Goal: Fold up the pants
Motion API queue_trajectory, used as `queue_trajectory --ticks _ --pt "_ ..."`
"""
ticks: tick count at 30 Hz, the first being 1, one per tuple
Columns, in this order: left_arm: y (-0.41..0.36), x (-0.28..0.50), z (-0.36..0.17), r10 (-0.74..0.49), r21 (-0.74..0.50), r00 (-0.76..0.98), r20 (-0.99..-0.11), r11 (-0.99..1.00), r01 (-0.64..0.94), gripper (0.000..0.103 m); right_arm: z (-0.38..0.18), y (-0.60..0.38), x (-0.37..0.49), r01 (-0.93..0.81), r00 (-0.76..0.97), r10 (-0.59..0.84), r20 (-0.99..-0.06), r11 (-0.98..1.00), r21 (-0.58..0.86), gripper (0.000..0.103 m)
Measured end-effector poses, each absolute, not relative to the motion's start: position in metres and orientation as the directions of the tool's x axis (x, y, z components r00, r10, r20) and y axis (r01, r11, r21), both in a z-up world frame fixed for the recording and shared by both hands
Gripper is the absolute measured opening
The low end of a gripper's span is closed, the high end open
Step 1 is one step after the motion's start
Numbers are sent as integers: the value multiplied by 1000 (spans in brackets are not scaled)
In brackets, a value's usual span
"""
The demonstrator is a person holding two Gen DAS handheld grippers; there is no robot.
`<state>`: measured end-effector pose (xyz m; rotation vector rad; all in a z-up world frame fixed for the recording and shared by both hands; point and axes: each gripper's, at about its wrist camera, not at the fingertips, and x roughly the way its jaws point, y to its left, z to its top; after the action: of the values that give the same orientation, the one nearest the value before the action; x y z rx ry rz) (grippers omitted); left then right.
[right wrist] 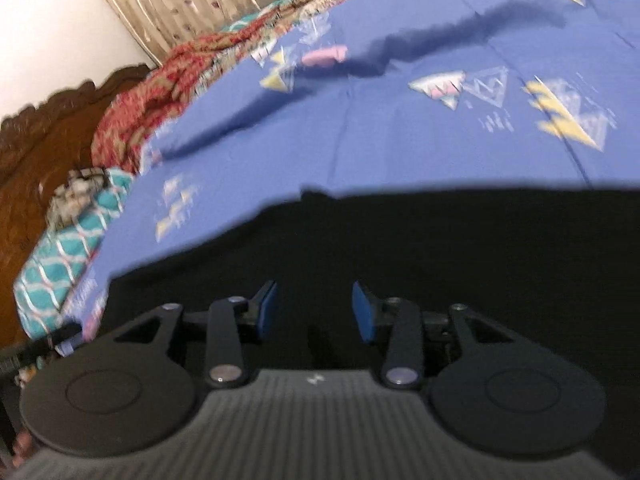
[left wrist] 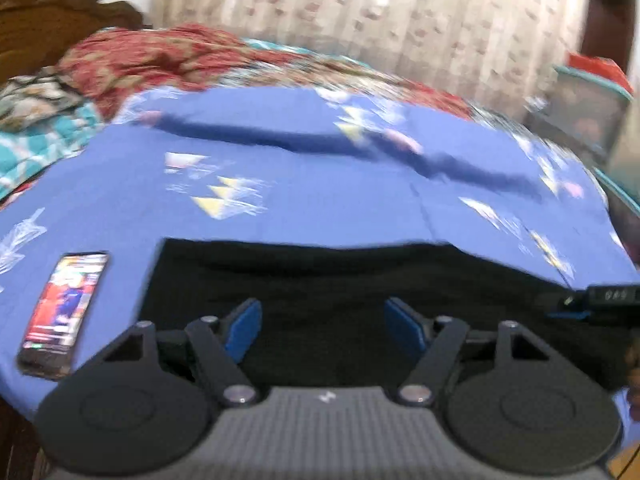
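The black pants [left wrist: 340, 280] lie flat on the blue patterned bedsheet [left wrist: 280, 184], near the bed's front edge. My left gripper [left wrist: 322, 324] is open and empty, its blue pads hovering over the pants. In the right wrist view the pants [right wrist: 440, 240] fill the lower half of the frame. My right gripper [right wrist: 314, 308] is open and empty above them. The right gripper's tip also shows at the right edge of the left wrist view [left wrist: 592, 304].
A phone with a lit screen [left wrist: 64, 312] lies on the sheet left of the pants. A red floral blanket [left wrist: 160, 56] and a teal pillow [right wrist: 68, 256] lie toward the wooden headboard [right wrist: 48, 140]. Curtains [left wrist: 360, 12] hang behind the bed.
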<state>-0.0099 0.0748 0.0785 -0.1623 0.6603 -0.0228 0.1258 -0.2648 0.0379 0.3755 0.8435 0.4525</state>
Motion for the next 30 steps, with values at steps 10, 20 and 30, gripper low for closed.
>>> queue_trajectory --ticks 10,20,30 --pt "43 5 23 99 99 632 -769 994 -36 59 31 -337 117 -81 657 469 -590 822 563 34" --pt "-6 13 83 -169 -195 649 -742 980 31 67 46 -536 17 210 892 120 -436 744 634 55" --pt "-137 50 68 -400 -281 498 -770 912 298 66 -10 -614 1 384 880 27 -473 545 745 59"
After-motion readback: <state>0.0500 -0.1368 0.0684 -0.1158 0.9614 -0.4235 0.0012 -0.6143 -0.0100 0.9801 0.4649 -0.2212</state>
